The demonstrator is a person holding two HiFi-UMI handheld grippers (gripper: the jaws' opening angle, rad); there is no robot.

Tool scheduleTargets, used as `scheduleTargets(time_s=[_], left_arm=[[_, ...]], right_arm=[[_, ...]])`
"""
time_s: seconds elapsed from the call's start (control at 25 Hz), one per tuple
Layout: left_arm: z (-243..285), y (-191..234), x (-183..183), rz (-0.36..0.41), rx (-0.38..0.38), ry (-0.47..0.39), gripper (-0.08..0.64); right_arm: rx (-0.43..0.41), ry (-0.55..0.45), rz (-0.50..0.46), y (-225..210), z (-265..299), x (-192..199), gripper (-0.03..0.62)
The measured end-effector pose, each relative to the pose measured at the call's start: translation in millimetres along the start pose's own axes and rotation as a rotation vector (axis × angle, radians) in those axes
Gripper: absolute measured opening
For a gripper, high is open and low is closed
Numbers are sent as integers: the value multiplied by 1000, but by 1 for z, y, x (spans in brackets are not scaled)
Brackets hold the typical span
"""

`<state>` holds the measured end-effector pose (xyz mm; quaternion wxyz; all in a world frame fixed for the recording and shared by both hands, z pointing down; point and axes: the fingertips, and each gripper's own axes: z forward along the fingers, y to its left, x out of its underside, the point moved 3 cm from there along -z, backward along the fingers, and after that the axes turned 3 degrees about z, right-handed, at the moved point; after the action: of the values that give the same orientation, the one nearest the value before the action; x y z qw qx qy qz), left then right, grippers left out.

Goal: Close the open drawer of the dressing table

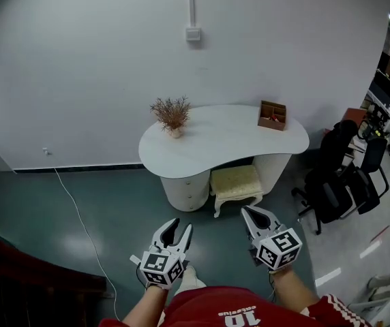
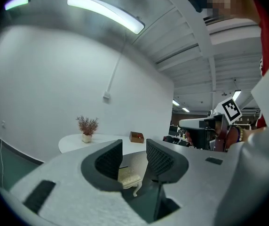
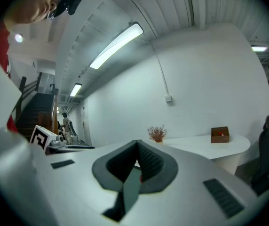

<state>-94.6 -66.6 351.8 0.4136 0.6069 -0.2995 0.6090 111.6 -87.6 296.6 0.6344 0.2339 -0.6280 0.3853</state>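
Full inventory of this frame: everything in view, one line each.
dressing table: 1, white, against the wall
dried plant: 1, brown, left end of table top
wooden box: 1, brown, right end of table top
stool: 1, cream, tucked under the table
office chairs: at least 2, black, right of table
cable: 1, white, floor at left
wall box: 1, white, above table
left gripper: 1, white and black, jaws apart, empty
right gripper: 1, white and black, jaws together, empty
shirt: 1, red, bottom edge
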Motion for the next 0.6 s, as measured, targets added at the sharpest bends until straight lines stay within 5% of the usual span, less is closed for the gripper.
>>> scheduleTargets(time_s=[0.6], left_arm=[[-97, -129, -39, 79, -41, -100, 155]], right_arm=[[-21, -82, 3, 4, -148, -16, 5]])
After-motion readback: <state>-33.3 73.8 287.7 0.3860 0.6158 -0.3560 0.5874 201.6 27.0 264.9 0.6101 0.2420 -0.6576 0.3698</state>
